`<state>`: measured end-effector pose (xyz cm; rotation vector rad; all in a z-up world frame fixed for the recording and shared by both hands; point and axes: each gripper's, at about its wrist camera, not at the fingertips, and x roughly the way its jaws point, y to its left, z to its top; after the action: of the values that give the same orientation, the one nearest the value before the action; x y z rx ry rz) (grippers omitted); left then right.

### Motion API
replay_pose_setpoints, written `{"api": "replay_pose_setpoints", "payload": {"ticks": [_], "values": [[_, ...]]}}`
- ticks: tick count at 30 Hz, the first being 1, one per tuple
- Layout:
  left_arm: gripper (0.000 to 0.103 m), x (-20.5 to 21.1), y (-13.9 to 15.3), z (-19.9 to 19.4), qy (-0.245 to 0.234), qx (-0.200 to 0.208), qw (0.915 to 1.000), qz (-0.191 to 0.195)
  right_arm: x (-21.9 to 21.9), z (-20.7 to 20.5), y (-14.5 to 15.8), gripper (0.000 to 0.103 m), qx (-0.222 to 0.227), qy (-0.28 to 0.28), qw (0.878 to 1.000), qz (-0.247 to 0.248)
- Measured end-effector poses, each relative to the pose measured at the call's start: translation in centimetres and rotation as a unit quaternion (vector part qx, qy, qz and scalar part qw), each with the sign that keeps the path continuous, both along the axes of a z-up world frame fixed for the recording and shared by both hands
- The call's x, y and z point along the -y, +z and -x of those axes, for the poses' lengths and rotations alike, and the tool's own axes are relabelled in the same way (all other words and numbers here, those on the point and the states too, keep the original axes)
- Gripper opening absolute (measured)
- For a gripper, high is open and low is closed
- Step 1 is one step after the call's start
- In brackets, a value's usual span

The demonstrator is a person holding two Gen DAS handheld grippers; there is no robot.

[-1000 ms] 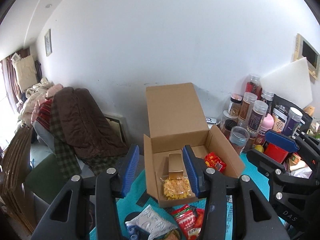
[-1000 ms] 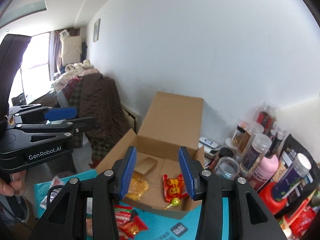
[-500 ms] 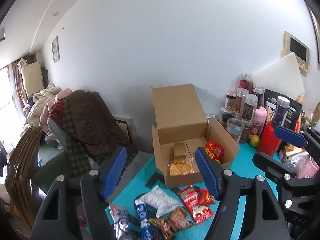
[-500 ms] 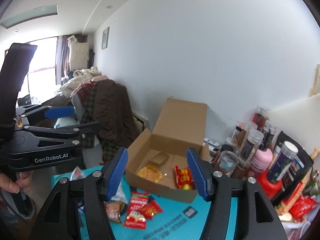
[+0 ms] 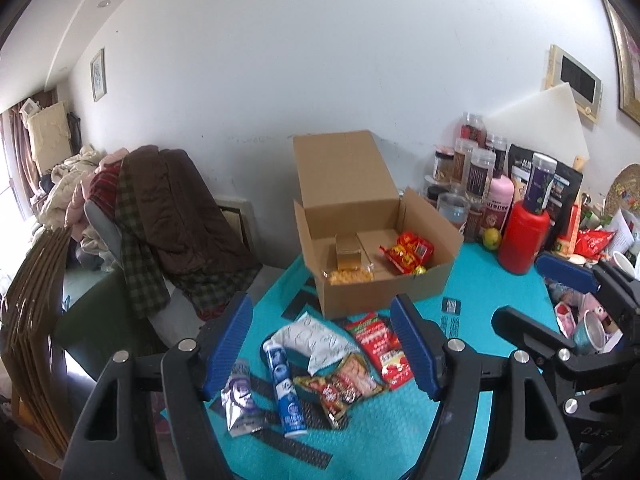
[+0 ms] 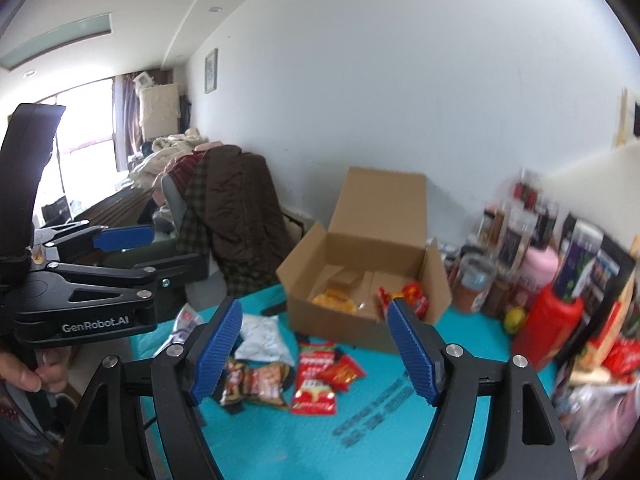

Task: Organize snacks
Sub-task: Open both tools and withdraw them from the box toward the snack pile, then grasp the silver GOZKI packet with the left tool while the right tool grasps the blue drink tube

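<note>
Cardboard box [image 5: 384, 276] now farther off; left gripper [image 5: 322, 346], right gripper [image 6: 314, 354] both released, empty, jaws just widened.

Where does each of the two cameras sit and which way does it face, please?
Left wrist: on the left gripper, facing forward and down at the loose snack packets and open cardboard box; its open blue fingers and the right gripper show.
Right wrist: on the right gripper, facing the same box from further right; the left gripper and a hand show.
Shared: box, packets, teal mat, jars.
</note>
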<state>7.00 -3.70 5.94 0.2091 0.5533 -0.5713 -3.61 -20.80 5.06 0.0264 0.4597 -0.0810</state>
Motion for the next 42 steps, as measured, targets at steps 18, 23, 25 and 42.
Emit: {"api": "replay_pose_setpoints", "payload": {"ticks": [18, 23, 25, 42], "values": [[0.071, -4.7, -7.7, -2.5, 0.040, -0.088, 0.9951, -0.018, -2.9, -2.0, -7.1, 0.076, -0.061, 0.042, 0.996, -0.042], [0.071, -5.9, -9.8, -4.0, 0.051, -0.116, 0.9918, -0.021, -4.3, -3.5, -8.8, 0.076, -0.085, 0.064, 0.993, -0.052], [0.071, -6.5, -10.4, -4.6, 0.056, -0.124, 0.9904, -0.023, -4.9, -4.2, -9.5, 0.076, -0.091, 0.075, 0.992, -0.053], [0.071, -9.5, -15.8, -10.2, 0.084, -0.178, 0.9794, -0.042, -9.9, -10.9, -14.0, 0.071, -0.166, 0.128, 0.976, -0.056]]}}
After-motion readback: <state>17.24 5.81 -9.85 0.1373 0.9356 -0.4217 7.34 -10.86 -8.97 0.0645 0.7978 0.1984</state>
